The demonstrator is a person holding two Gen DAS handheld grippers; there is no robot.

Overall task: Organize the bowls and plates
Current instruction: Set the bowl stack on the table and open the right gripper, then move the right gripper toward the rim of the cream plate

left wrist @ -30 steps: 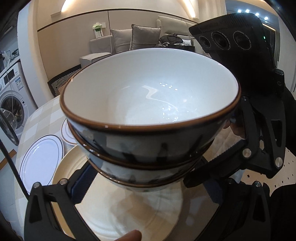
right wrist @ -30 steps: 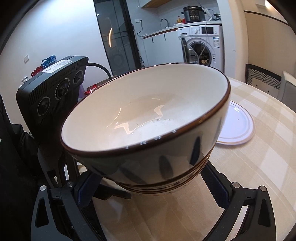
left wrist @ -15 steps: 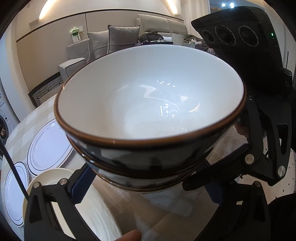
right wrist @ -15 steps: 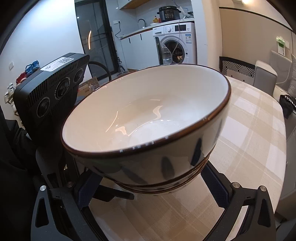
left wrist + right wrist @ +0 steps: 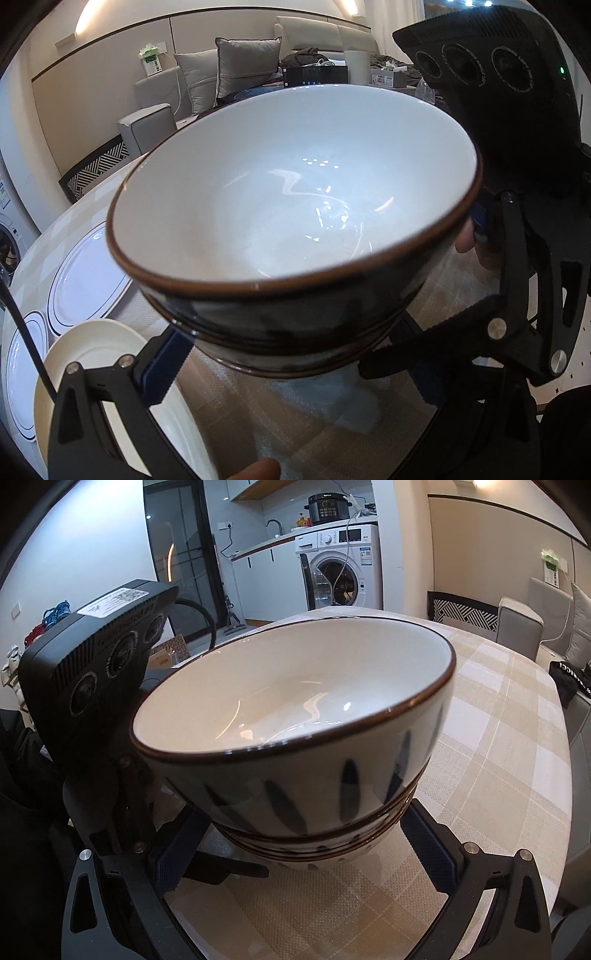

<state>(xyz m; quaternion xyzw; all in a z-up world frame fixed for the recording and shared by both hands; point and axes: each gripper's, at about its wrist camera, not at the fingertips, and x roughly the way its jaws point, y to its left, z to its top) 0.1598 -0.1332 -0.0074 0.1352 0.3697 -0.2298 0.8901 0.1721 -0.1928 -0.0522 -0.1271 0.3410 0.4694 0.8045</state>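
Note:
A stack of white bowls with brown rims and blue strokes (image 5: 295,229) fills both views; it also shows in the right wrist view (image 5: 295,720). My left gripper (image 5: 291,373) and my right gripper (image 5: 306,849) face each other and each is shut on the stack's lower bowls from opposite sides. The stack hangs a little above the checked tablecloth (image 5: 498,768), tilted slightly. A cream plate (image 5: 92,354) lies at the lower left, and two white plates with dark rings (image 5: 88,277) lie beyond it.
The table edge runs along the right in the right wrist view, with a sofa (image 5: 535,627) past it. A washing machine (image 5: 343,572) stands beyond the table's far side. The right gripper's body (image 5: 517,147) is close on the right in the left wrist view.
Both grippers have carried the bowl stack sideways off the cream plate, over bare tablecloth, and lower. The plates have slid to the left in the left wrist view.

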